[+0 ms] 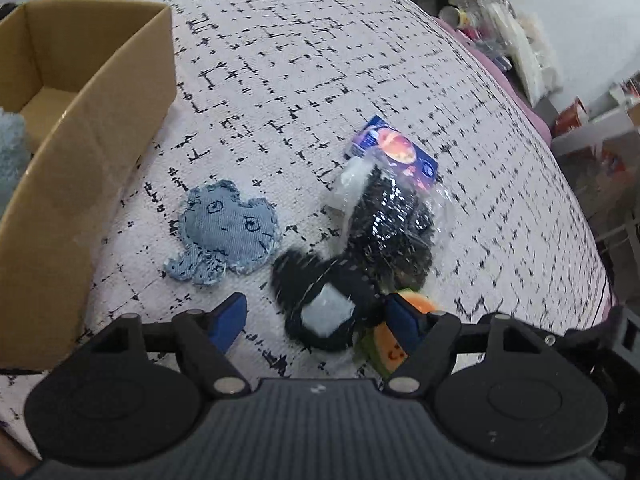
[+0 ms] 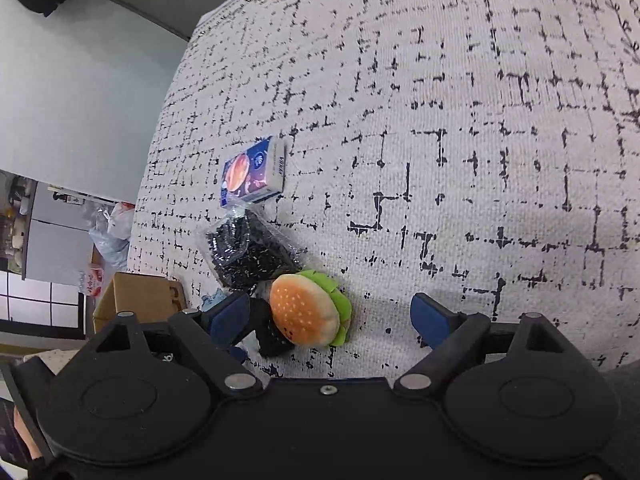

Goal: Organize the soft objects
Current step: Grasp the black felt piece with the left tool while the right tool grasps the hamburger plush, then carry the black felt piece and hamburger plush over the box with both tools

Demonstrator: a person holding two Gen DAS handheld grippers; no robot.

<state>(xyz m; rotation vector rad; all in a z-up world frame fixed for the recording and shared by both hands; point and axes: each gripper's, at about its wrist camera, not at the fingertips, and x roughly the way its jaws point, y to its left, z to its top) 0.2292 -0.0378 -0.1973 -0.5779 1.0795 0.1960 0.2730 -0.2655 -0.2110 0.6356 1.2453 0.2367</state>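
On the patterned bedspread (image 1: 320, 80) lie a denim stuffed patch (image 1: 224, 232), a black fuzzy piece with a pale blue square (image 1: 320, 308), a clear bag of black glittery stuff (image 1: 392, 232) and a blue tissue pack (image 1: 396, 152). My left gripper (image 1: 318, 320) is open over the black fuzzy piece, its blue pads apart from it. A burger plush (image 2: 308, 310) lies between the open fingers of my right gripper (image 2: 328, 318), untouched. The black piece (image 2: 270, 332) sits beside the burger by the left finger. The bag (image 2: 250, 252) and tissue pack (image 2: 254, 172) lie beyond.
An open cardboard box (image 1: 80, 120) stands at the left on the bed, with something pale and fluffy (image 1: 12, 148) at its near end. In the right wrist view the box (image 2: 136, 296) shows behind the left finger. Cluttered shelves and bags (image 1: 500, 32) line the bed's far side.
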